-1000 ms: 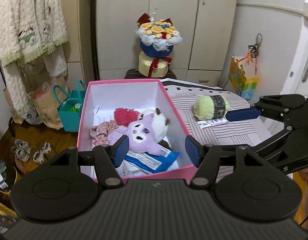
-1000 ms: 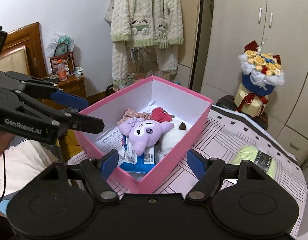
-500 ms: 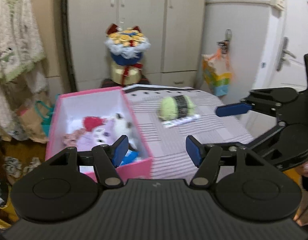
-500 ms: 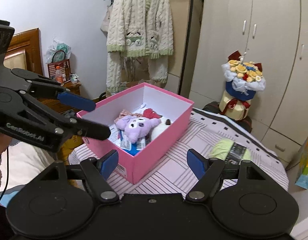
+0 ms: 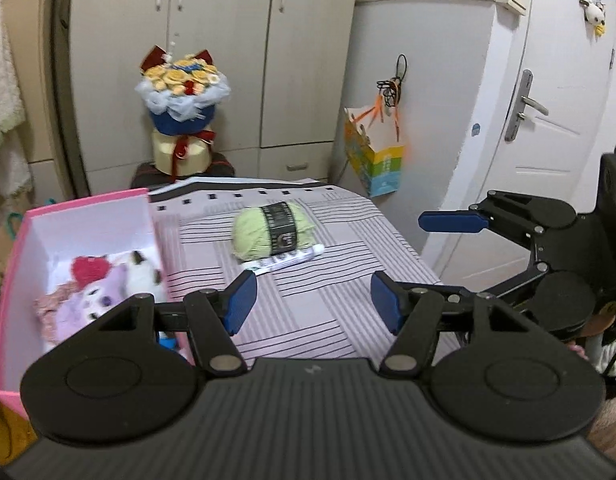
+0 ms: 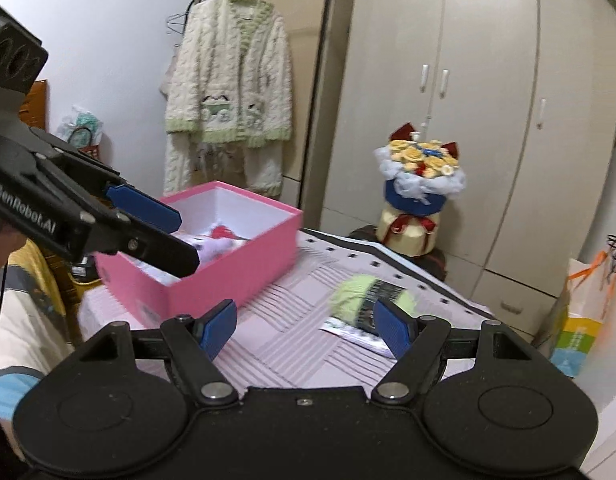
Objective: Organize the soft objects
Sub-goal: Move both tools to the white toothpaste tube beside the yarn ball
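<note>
A green yarn ball with a black label (image 5: pixel 272 230) lies on the striped cloth, also in the right wrist view (image 6: pixel 370 294). A pink box (image 5: pixel 11 248) at the left holds a purple plush (image 5: pixel 92 300), a white plush (image 5: pixel 145 274), a red fuzzy item (image 5: pixel 89 268) and pink fabric; it also shows in the right wrist view (image 6: pixel 235 268). My left gripper (image 5: pixel 312 306) is open and empty, short of the yarn. My right gripper (image 6: pixel 305 326) is open and empty, with the yarn just beyond its right finger.
A white printed packet (image 5: pixel 285 260) lies in front of the yarn. A flower bouquet (image 5: pixel 181 112) stands behind the table before the wardrobe (image 5: pixel 211 56). A paper bag (image 5: pixel 374 164) hangs at the right. A knitted cardigan (image 6: pixel 227 92) hangs at the back left.
Both grippers have swung right, away from the pink box and toward the yarn ball. Both stay open and empty.
</note>
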`<state>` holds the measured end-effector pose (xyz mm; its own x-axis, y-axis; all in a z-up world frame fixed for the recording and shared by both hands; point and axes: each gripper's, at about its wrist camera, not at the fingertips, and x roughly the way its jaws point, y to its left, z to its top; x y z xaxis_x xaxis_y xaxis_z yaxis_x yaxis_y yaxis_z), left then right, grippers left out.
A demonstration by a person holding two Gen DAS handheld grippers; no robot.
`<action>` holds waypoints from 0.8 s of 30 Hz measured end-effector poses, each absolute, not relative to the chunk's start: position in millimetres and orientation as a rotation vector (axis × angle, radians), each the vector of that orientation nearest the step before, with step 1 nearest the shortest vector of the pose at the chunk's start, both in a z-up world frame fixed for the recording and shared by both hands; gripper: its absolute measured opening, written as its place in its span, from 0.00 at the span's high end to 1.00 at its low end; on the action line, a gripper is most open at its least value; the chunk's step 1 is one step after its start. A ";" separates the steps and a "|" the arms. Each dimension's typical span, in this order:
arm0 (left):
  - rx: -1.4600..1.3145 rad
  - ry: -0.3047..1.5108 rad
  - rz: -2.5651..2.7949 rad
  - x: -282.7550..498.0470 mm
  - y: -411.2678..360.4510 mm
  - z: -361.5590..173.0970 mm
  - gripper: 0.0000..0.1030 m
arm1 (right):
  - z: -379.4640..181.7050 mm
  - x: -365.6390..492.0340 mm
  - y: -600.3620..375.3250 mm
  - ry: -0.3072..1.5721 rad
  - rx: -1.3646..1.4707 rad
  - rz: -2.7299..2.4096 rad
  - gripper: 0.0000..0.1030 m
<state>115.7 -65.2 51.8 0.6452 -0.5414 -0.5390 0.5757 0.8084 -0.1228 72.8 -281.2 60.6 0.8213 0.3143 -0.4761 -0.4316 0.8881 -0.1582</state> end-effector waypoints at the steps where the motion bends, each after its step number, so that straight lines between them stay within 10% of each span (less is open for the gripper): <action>1: 0.058 0.596 -0.639 121.0 -70.4 48.3 0.41 | 56.1 76.7 -286.3 0.459 -0.275 0.394 0.23; 24: -0.239 0.783 -0.424 265.4 -134.7 -76.9 0.42 | -79.1 268.3 -340.3 0.702 -0.155 0.452 0.23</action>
